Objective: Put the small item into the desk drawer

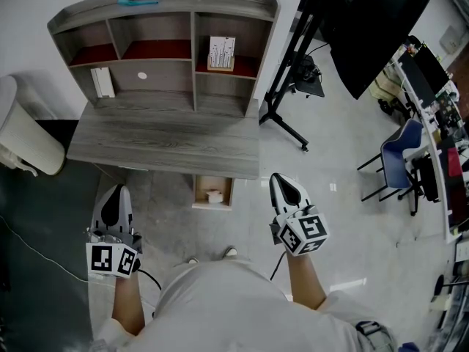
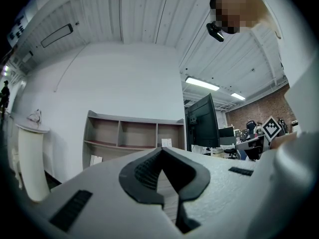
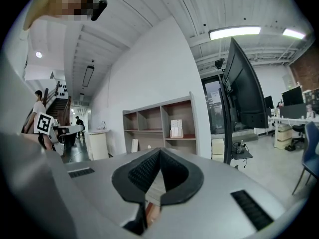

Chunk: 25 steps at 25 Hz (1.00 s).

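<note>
Sitting inside the open drawer [image 1: 199, 191] is the small item [image 1: 215, 196], a little white thing on the drawer's wooden bottom. The drawer sticks out from under the front edge of the desk [image 1: 161, 144], near its right end. The desk top is grey wood and bare. At the back of it stands a set of shelves [image 1: 193, 50] with red boards inside. A white box [image 1: 221, 53] stands in the right shelf, a white flat thing [image 1: 102, 82] leans in the left one, and a blue-green thing [image 1: 138, 2] lies on the very top. The left gripper [image 1: 117, 193] and the right gripper [image 1: 279, 180] hang in front of the desk, one on each side of the drawer and not touching it. Both have their jaws pressed together with nothing in them. The floor [image 1: 330, 196] is pale and shiny, with a dark patch [image 1: 37, 233] on the left. A white bin [image 1: 26, 134] stands beside the desk's left end. A black stand [image 1: 282, 101] with a big screen [image 1: 366, 20] stands just beside the right end. A blue chair [image 1: 399, 156] is farther off to the right.
</note>
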Each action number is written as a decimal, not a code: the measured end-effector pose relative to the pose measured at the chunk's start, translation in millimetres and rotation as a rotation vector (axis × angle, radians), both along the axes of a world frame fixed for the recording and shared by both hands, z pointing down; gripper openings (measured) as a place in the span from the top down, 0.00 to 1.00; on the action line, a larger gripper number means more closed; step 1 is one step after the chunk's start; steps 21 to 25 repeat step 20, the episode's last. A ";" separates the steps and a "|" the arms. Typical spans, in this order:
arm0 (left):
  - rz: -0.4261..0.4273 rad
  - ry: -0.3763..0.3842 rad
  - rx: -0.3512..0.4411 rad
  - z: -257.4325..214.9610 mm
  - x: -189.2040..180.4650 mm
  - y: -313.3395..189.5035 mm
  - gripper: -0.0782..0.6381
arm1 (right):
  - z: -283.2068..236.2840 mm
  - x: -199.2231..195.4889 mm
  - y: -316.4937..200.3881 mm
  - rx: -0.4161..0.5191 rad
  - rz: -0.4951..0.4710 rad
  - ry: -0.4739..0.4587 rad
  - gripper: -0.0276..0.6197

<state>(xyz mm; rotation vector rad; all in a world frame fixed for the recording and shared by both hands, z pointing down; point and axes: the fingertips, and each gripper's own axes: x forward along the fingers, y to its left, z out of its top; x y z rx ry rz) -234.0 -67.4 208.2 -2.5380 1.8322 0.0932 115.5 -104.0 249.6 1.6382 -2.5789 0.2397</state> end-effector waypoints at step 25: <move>0.005 0.022 -0.008 2.7 4.3 -3.7 0.88 | 2.4 -1.8 -2.2 0.004 -0.016 0.022 0.96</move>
